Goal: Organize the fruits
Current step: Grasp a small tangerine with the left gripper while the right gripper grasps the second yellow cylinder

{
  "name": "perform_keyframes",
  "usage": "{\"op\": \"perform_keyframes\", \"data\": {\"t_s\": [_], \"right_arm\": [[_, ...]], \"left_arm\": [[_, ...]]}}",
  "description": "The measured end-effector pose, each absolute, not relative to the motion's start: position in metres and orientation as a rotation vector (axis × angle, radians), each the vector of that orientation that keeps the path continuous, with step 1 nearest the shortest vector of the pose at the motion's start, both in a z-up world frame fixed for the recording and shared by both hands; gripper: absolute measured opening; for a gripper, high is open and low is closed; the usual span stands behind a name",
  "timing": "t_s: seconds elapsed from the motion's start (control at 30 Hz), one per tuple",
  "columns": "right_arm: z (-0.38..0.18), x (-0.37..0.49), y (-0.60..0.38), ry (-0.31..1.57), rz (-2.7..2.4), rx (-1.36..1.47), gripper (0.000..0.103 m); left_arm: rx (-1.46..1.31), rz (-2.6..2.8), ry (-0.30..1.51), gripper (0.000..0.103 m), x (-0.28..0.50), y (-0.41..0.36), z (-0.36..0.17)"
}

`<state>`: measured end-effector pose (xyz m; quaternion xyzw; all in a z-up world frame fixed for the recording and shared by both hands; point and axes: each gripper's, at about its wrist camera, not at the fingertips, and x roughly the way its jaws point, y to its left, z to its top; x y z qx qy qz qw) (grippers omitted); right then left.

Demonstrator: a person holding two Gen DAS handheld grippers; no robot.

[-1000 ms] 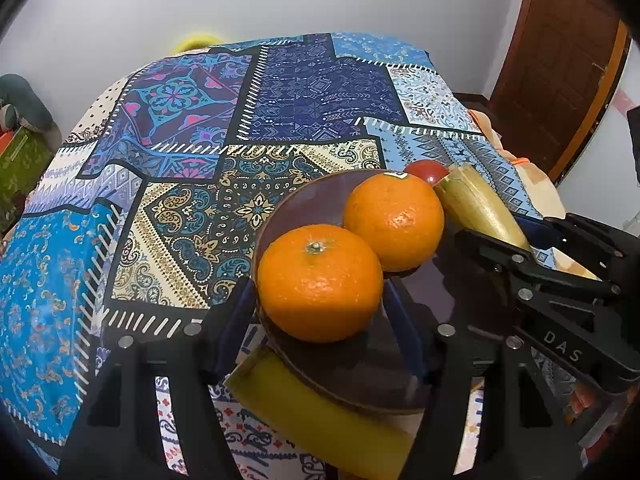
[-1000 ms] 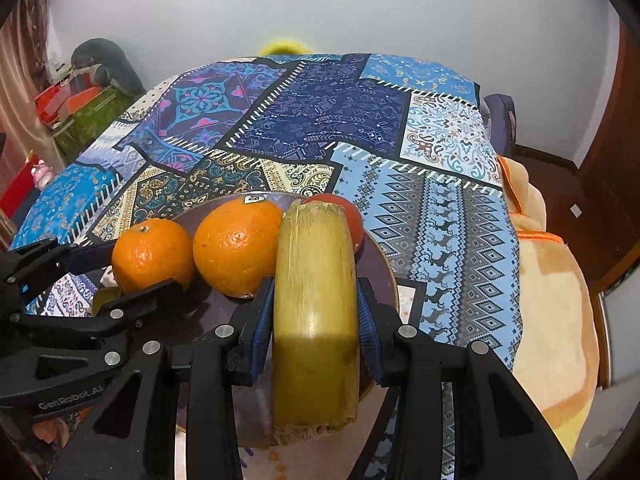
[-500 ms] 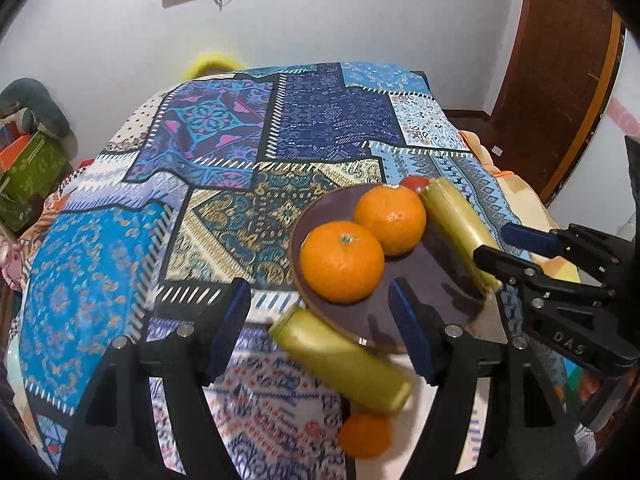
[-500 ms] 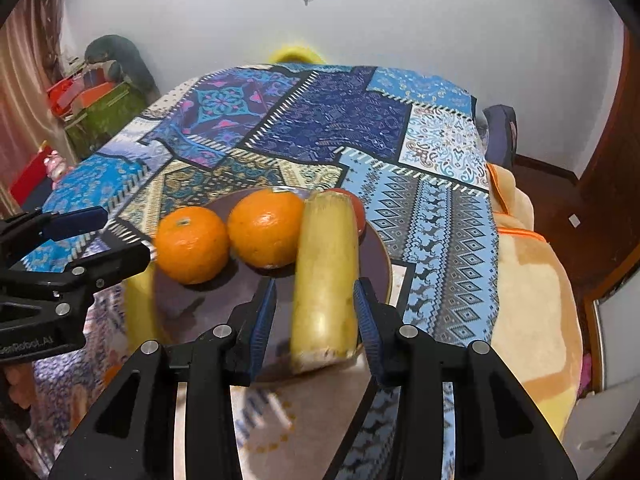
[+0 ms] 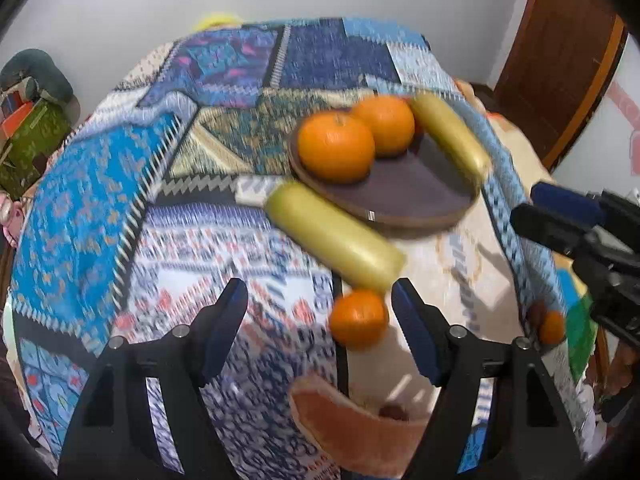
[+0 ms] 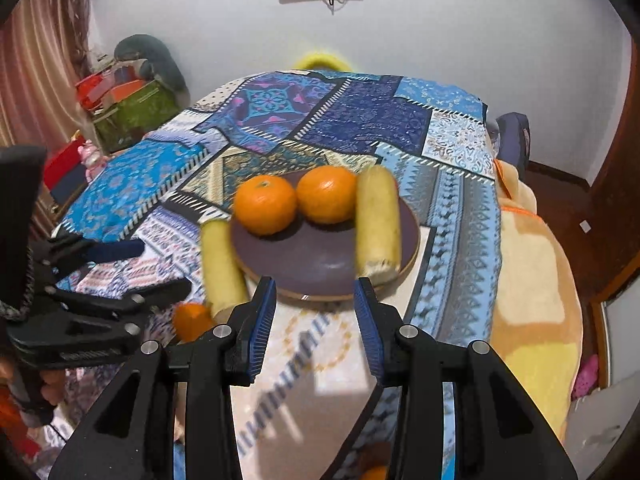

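Note:
A dark round plate (image 5: pixel 404 200) (image 6: pixel 320 260) on the patterned cloth holds two oranges (image 5: pixel 336 146) (image 6: pixel 265 210) and a yellow sugarcane piece (image 5: pixel 450 138) (image 6: pixel 378 224). A second yellow piece (image 5: pixel 336 238) (image 6: pixel 222 264) lies on the cloth by the plate's near-left rim. A small orange (image 5: pixel 358 318) (image 6: pixel 192 320) lies beside it, near my left gripper (image 5: pixel 320 324). Both grippers are open and empty. My right gripper (image 6: pixel 315 320) hangs back from the plate's near rim.
The bed's patterned cloth (image 6: pixel 360 120) stretches far beyond the plate. An orange blanket (image 6: pixel 532 264) hangs at the right edge. Another small orange (image 5: pixel 552 326) shows at the right. A wooden door (image 5: pixel 560 52) stands at the right, boxes (image 6: pixel 128 108) at the left.
Both grippers let go and pulled back from the plate. The left released an orange on the plate; the right released the yellow piece there. The views are now higher and farther back.

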<state>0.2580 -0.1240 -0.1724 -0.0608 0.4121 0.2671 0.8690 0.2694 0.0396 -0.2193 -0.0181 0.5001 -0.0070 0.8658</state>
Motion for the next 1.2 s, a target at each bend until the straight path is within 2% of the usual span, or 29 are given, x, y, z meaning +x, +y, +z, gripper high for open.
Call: {"op": "perform_keyframes", "data": {"t_s": [0.2,0.27,0.4,0.9,1.07,1.2], "right_arm": [[-0.18,0.248,-0.118,0.882,0.576,-0.143,0.037],[-0.183,0.246,-0.116,0.891,0.58,-0.148,0.037],[-0.189,0.246,-0.108,0.912,0.599,-0.15,0.037],[-0.221,0.266,-0.044,0.985,0.676,-0.227,0.037],[-0.23,0.273,-0.03,1.001,0.681,-0.252,0.04],[-0.229,0.266,-0.032,0.992,0.695,-0.265,0.037]], "left_arm": [[-0.024,-0.03,1.07,0.072,0.258,0.028,-0.236],[-0.031,-0.037,1.077,0.065,0.26,0.027,-0.241],[-0.1,-0.098,1.086,0.037,0.262,0.03,-0.247],[-0.161,0.017,1.015,0.037,0.242,0.11,-0.233],[-0.175,0.02,1.012,0.037,0.24,0.115,-0.235],[-0.16,0.018,1.004,0.037,0.24,0.11,-0.233]]}}
